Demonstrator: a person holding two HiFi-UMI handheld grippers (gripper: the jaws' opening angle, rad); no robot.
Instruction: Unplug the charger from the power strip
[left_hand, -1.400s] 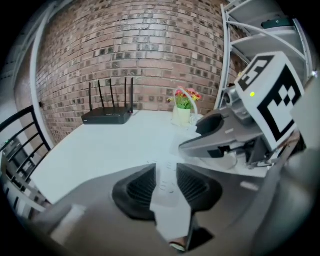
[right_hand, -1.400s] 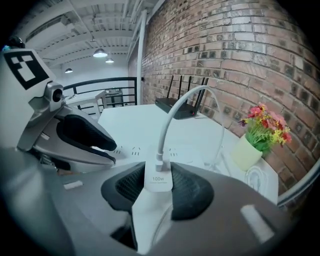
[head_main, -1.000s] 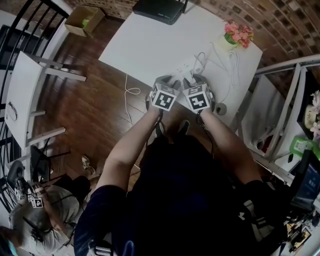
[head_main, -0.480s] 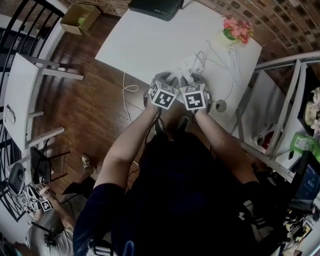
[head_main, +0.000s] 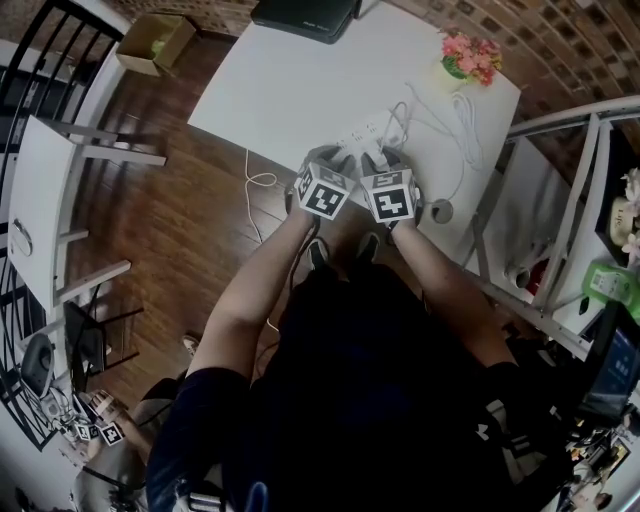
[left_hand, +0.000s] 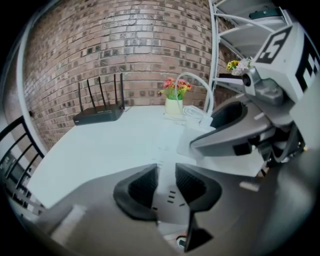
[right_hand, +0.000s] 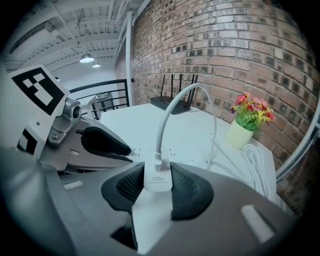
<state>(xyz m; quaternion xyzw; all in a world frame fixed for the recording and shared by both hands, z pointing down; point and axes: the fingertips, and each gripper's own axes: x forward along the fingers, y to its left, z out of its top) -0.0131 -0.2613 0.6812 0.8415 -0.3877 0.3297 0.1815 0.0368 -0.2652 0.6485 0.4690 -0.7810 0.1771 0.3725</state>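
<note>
- The left gripper (left_hand: 166, 176) has just been closing, and its pads now press the sides of the white power strip (left_hand: 169, 200), which lies on the white tabletop (head_main: 280, 90).
- The right gripper (right_hand: 158, 175), just beside the left one, clamps the white charger (right_hand: 158, 182) sitting on the strip's near end.
- The charger's white cable (right_hand: 172, 105) arcs up and over towards a flower pot (right_hand: 241, 134).

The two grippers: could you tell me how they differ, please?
The left gripper has just been closing on the power strip, which sits between its jaws; the right gripper clamps the white charger. A cable arcs up from the right gripper's load, none from the left's. Both angle down at the table.
</note>
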